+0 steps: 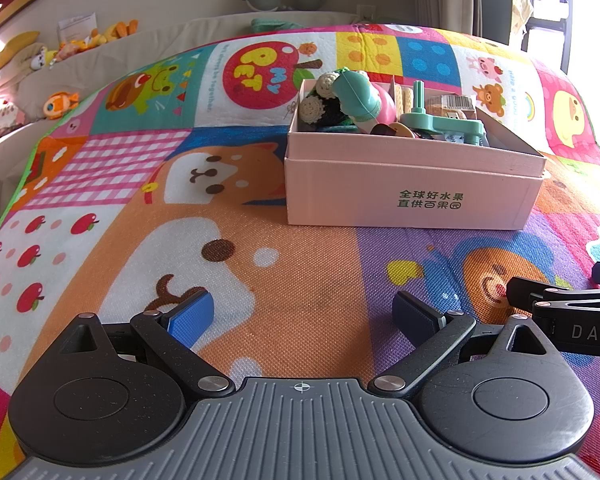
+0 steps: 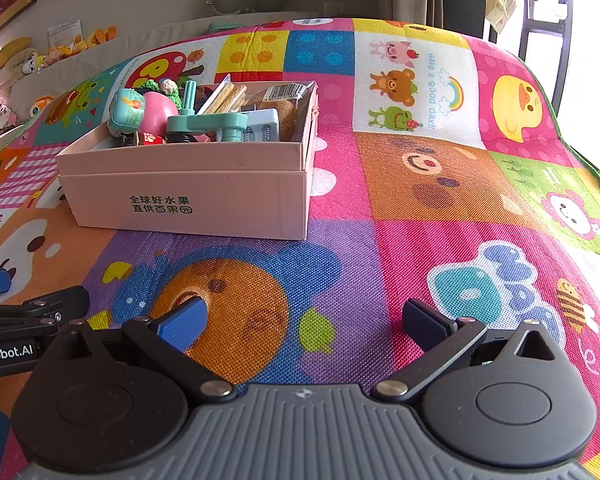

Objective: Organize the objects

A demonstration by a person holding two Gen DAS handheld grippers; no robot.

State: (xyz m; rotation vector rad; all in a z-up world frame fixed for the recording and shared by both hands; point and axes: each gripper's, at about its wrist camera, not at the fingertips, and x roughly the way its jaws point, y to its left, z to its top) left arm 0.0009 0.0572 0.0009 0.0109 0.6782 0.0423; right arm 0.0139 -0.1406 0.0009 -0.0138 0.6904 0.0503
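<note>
A pink cardboard box (image 1: 412,192) with green Chinese print sits on a colourful cartoon play mat (image 1: 292,300). It holds several small items: a teal toy (image 1: 356,98), a mint plastic crank part (image 1: 440,122), crochet balls (image 1: 312,108) and a wrapped snack (image 1: 452,104). The box also shows in the right wrist view (image 2: 192,204), ahead and to the left. My left gripper (image 1: 304,316) is open and empty, low over the mat in front of the box. My right gripper (image 2: 304,320) is open and empty, beside the left one.
The mat (image 2: 440,184) covers a bed. Plush toys (image 1: 60,104) lie along the left side by the wall. A window (image 2: 548,20) is at the far right. The right gripper's arm (image 1: 572,320) shows at the right edge of the left wrist view.
</note>
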